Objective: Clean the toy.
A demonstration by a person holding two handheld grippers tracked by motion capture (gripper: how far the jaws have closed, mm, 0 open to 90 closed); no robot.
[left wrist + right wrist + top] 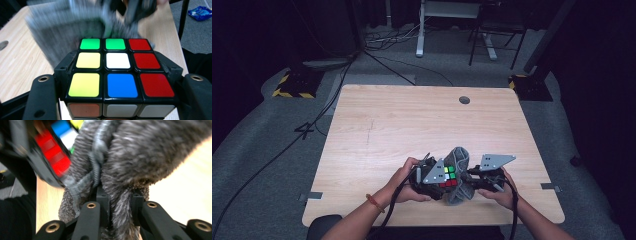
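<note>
Grey fuzzy cloth [459,172] pinched in right gripper [472,176], jaws clamped tight. Left gripper [447,180] clamps puzzle cube [449,176]. Both hands low over table [412,125] near edge, grippers pointing inward, cloth against the cube.

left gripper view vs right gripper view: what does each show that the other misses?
Left gripper view alone: the cube's full top face, with two green, three red, two yellow, one white and one blue sticker, clamped between the left hand-held gripper's jaws, plus a blue wrapper on the floor. Right gripper view alone: the right hand-held gripper pinching the grey cloth. Both: cube, cloth, wooden table.
</note>
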